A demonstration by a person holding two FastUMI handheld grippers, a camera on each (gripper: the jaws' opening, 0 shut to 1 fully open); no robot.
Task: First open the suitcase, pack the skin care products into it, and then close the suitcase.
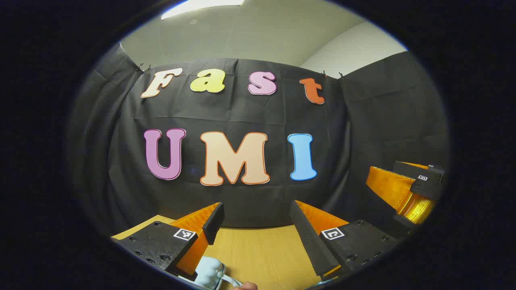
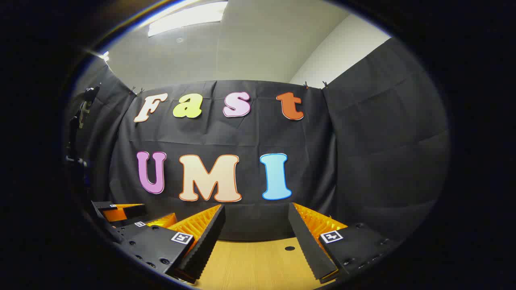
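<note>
In the left gripper view, my left gripper [image 1: 256,220] is open above the wooden table [image 1: 262,249], with nothing between its fingers. A pale blue rounded object [image 1: 210,272] lies at the bottom edge beside the left finger, and I cannot tell what it is. The right gripper [image 1: 407,189] hangs farther off at the right edge. In the right gripper view, my right gripper [image 2: 256,222] is also open and empty over the table [image 2: 250,262]. The left gripper [image 2: 133,219] sits low at the left there.
The black cloth wall stands close behind the table's far edge in both views. A small dark hole [image 2: 289,248] marks the tabletop near the back. A fingertip [image 1: 246,286] peeks in at the bottom of the left gripper view.
</note>
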